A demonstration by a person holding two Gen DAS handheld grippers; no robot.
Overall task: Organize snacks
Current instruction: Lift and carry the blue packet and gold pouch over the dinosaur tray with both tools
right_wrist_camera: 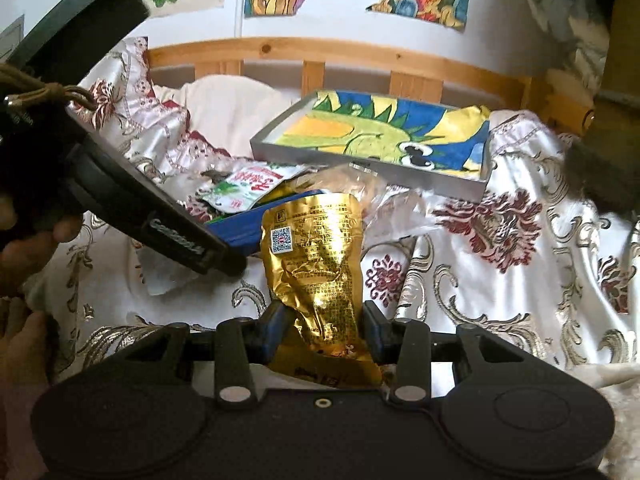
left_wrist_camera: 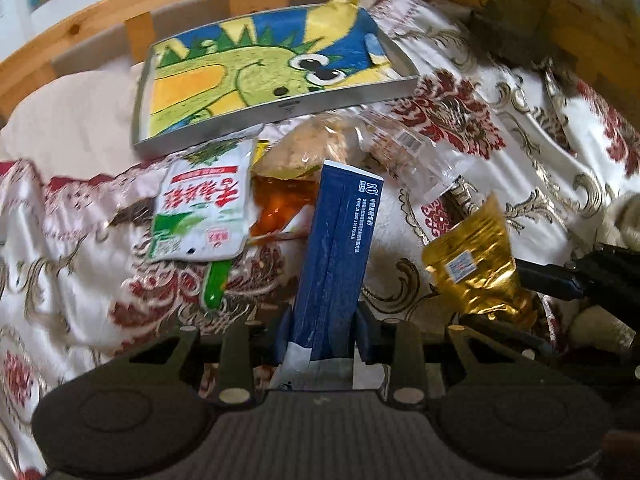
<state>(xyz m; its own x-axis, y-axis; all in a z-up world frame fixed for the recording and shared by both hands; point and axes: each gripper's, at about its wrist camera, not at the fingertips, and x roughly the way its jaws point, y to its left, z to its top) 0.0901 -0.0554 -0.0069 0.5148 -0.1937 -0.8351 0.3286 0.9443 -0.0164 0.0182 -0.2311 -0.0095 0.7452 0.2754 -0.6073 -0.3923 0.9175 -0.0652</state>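
Observation:
My left gripper (left_wrist_camera: 325,330) is shut on the lower end of a tall dark blue carton (left_wrist_camera: 340,248), which is lifted off the floral bedcover (left_wrist_camera: 452,116). My right gripper (right_wrist_camera: 325,320) is shut on a crumpled gold foil pouch (right_wrist_camera: 316,248), which also shows at the right of the left wrist view as the gold pouch (left_wrist_camera: 476,268). Behind them lies a grey-rimmed tray (left_wrist_camera: 280,114) lined with a green dinosaur drawing. The same tray (right_wrist_camera: 360,170) appears in the right wrist view. A green-and-white pouch (left_wrist_camera: 200,208), an orange packet (left_wrist_camera: 280,208) and a clear bag (left_wrist_camera: 320,148) lie in front of the tray.
A wooden bed rail (right_wrist_camera: 320,50) runs behind the tray, with drawings on the wall above. A clear wrapper (left_wrist_camera: 416,152) lies right of the snack pile. A person's hand (right_wrist_camera: 24,256) holds the left gripper at the left edge. The bedcover (right_wrist_camera: 520,280) is wrinkled.

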